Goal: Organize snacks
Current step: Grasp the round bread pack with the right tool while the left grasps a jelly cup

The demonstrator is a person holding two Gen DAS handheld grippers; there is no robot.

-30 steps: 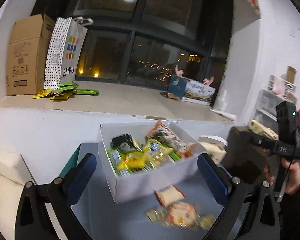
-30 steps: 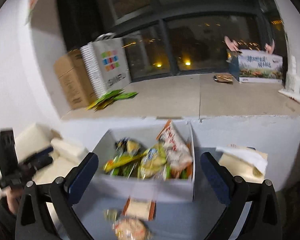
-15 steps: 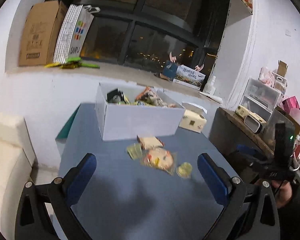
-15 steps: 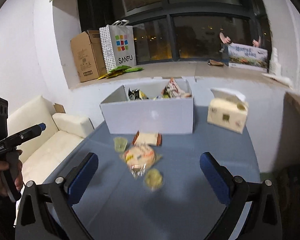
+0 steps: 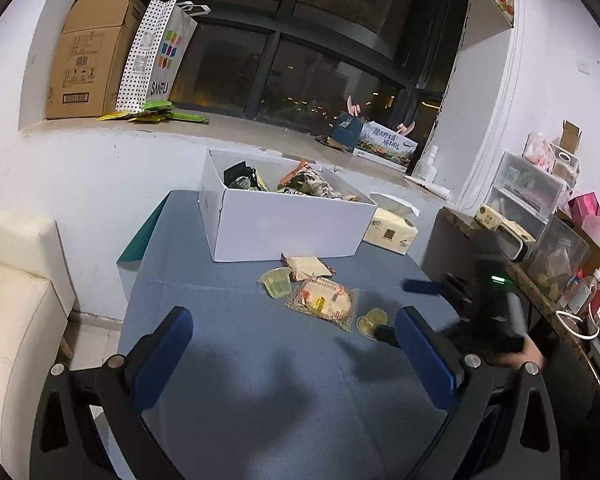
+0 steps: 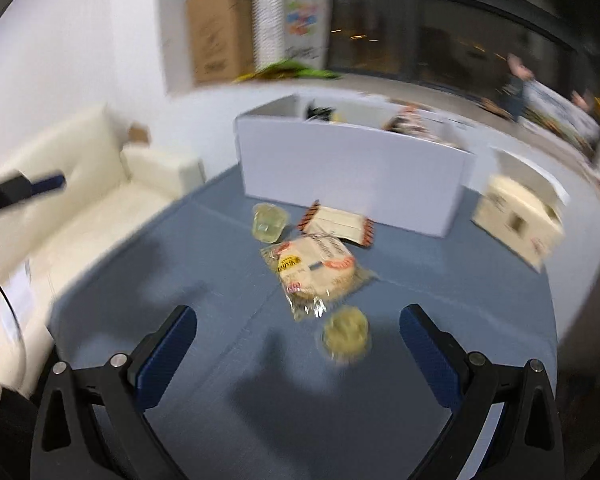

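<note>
The blue table [image 5: 236,360] carries a white box [image 5: 284,224], tissue pack [image 5: 390,232] and, seemingly, four loose snacks [image 5: 323,300].

On the bench [image 5: 228,320] a box [image 5: 284,232] stands at the far side, holding several snack packets [image 5: 312,184], with a tissue pack [image 5: 390,232] just beside its right end. In front of the box lie a flat packet [image 5: 308,267], a jelly cup [image 5: 277,283] to its left, a round bread pack [image 5: 324,301] nearer, and a second small cup [image 5: 372,321] nearest, apparently just apart from that pack. A sofa [image 6: 72,208] sits left of the bench, and behind the box a window ledge [image 5: 236,128] carries a carton [image 5: 88,56] with a paper bag [image 5: 156,52] to its right.
</note>
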